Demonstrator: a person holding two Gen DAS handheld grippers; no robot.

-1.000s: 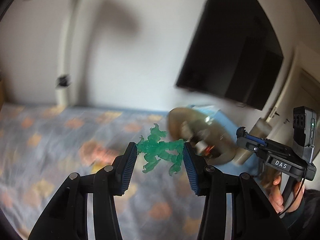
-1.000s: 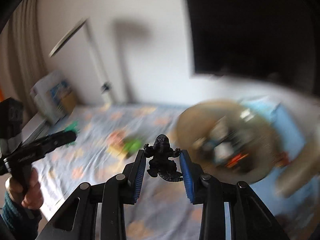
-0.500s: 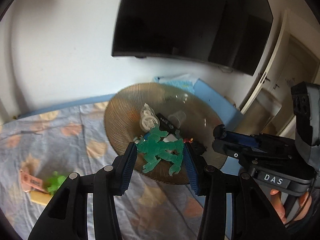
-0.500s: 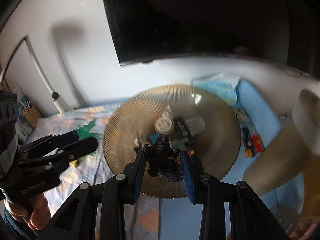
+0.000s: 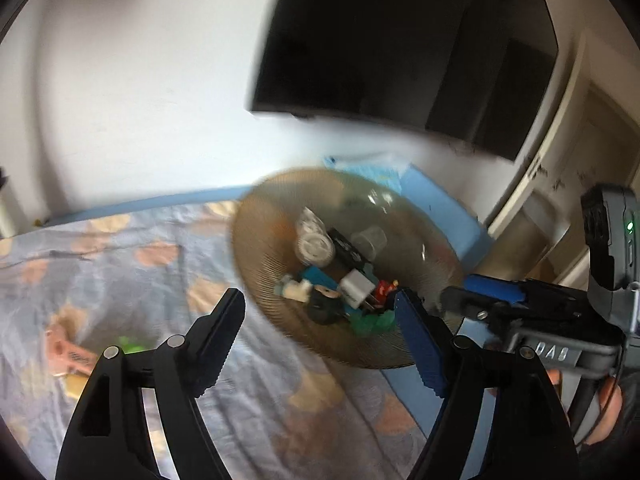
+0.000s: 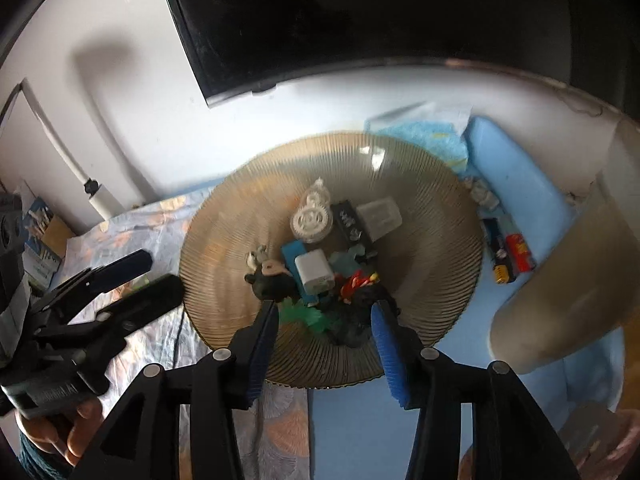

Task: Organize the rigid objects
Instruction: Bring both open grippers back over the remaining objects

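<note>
Left wrist view: left claw (image 5: 320, 330) gapes wide, empty; translucent green figure (image 5: 374, 322) lies at the ribbed amber glass plate's (image 5: 260, 240) 5 o'clock.

Right wrist view: right claw (image 6: 324, 326) spread, empty, black figure (image 6: 352, 326) between its fingers on the plate. Withdraw straight back, avoiding the pile.

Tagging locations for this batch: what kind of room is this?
Probably a bedroom: a patterned bedsheet covers the surface, a dark TV screen hangs on the white wall, and a ribbed dish holds small items.
</note>
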